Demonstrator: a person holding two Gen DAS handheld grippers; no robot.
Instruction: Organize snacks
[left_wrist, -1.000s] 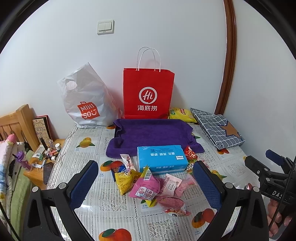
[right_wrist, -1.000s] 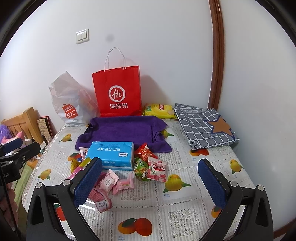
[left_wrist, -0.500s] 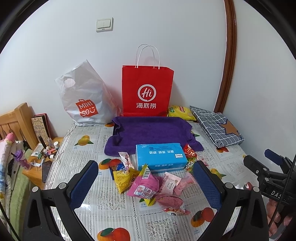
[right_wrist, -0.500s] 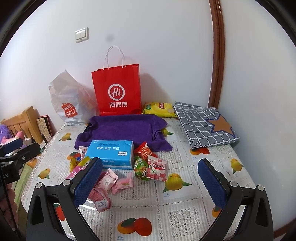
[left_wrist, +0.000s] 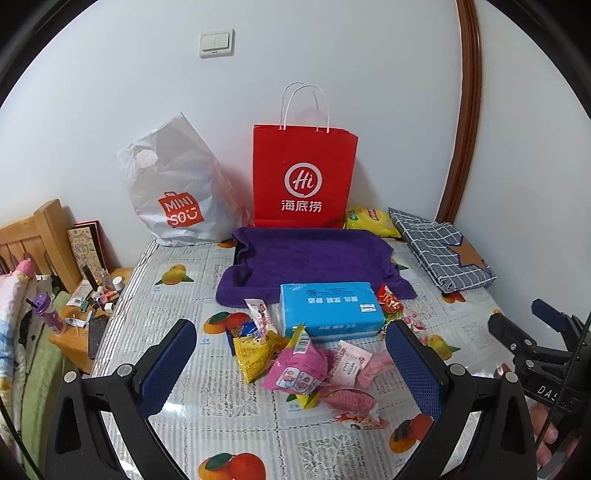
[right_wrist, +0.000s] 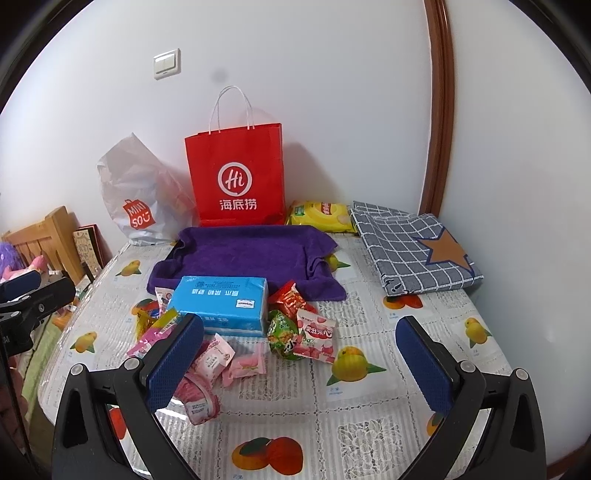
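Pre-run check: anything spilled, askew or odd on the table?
Nothing spilled or damaged. Snack packets lie in a loose heap in front of the blue tissue box, none in the purple-lined tray. Both tools open, empty.

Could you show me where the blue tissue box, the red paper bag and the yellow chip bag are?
blue tissue box (left_wrist: 328, 301), left wrist view, on its top face.
red paper bag (right_wrist: 236, 177), right wrist view, on the white logo on its front.
yellow chip bag (right_wrist: 319, 216), right wrist view, on the middle of its front.
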